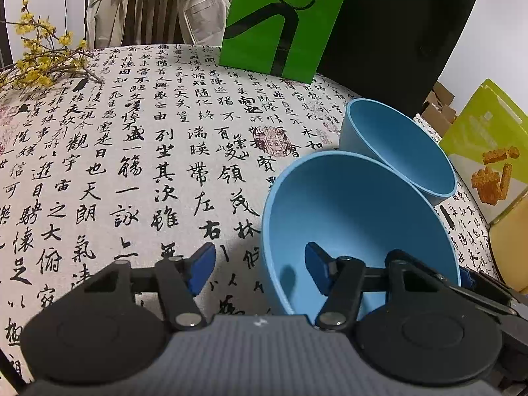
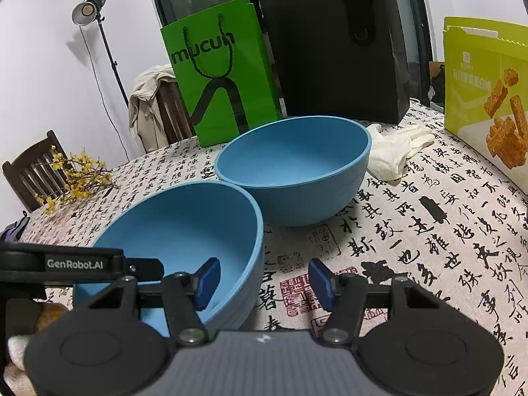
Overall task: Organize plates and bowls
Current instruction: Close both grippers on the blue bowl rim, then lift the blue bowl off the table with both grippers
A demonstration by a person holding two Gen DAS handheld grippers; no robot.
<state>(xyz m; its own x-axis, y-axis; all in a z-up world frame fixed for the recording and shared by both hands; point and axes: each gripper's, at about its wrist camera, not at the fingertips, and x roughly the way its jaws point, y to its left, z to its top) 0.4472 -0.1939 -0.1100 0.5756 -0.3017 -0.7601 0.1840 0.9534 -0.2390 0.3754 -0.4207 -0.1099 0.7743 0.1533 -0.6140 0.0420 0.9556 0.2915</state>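
Both grippers straddle the near blue bowl's [image 2: 171,231] rim, jaws half open, pads not pressing: left gripper [image 1: 259,270] on one side, right gripper [image 2: 264,279] opposite. Far blue bowl [image 2: 293,168] touches it beyond.

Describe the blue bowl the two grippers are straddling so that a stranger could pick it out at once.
On the round table under the calligraphy-print tablecloth, two matte blue round bowls sit rim to rim before a bright green paper bag. The wanted near bowl lies closest to the grippers, unlike the far bowl beside the white glove.
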